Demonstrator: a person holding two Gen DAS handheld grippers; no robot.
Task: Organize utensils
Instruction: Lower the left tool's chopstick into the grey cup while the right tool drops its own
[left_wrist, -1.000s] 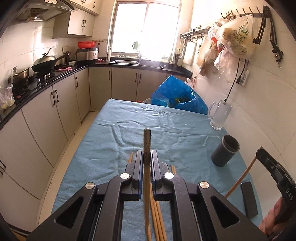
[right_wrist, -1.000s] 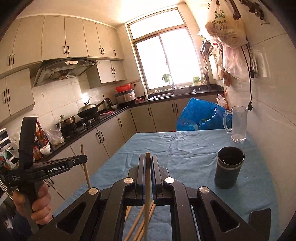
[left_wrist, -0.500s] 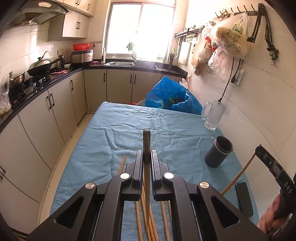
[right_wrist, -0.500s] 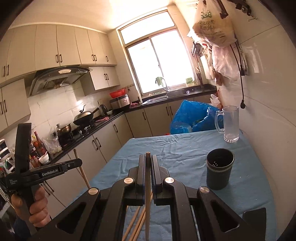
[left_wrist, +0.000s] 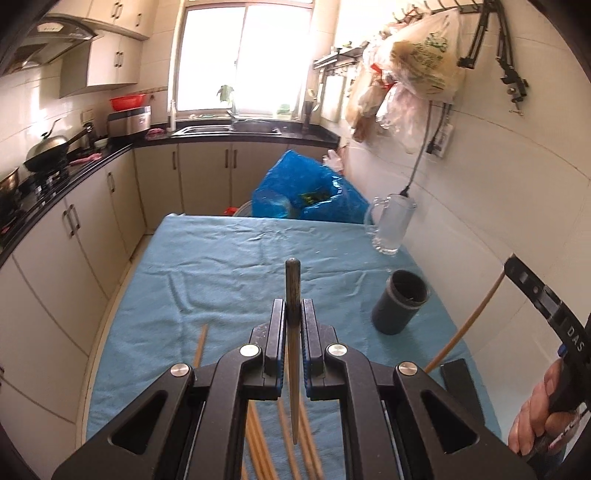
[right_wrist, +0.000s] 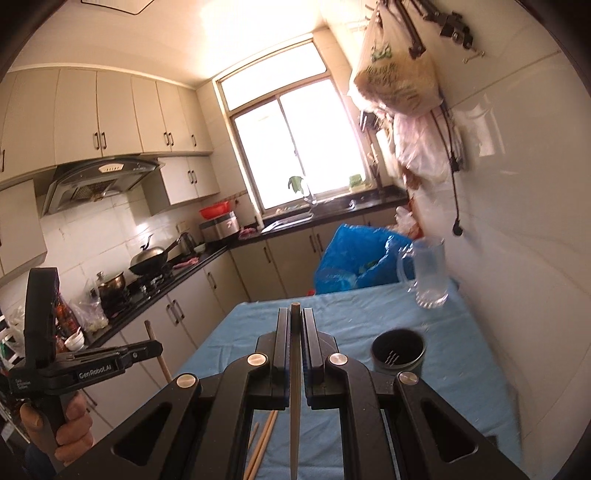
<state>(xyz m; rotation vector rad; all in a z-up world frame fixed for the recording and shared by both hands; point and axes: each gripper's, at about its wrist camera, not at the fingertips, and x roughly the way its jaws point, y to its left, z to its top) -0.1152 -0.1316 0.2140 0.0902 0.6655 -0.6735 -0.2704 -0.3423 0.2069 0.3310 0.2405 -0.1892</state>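
My left gripper (left_wrist: 294, 310) is shut on a dark-tipped wooden chopstick (left_wrist: 293, 295) that stands upright above the blue tablecloth (left_wrist: 221, 280). My right gripper (right_wrist: 294, 319) is shut on another wooden chopstick (right_wrist: 294, 369), also upright. The right gripper also shows in the left wrist view at the right edge, and the left gripper in the right wrist view at the lower left. A dark grey cup (left_wrist: 399, 306) stands on the table's right side; it also shows in the right wrist view (right_wrist: 398, 350). Several loose chopsticks (left_wrist: 258, 435) lie on the cloth below my left gripper.
A glass mug (left_wrist: 391, 229) stands at the far right of the table. A blue plastic bag (left_wrist: 306, 195) sits beyond the far edge. A small black block (left_wrist: 458, 376) lies near the right edge. Kitchen cabinets (left_wrist: 74, 229) run along the left; the tiled wall is at the right.
Both grippers have risen and pulled back with their chopsticks. The right gripper has tilted up and rolled, so the room leans in its view.
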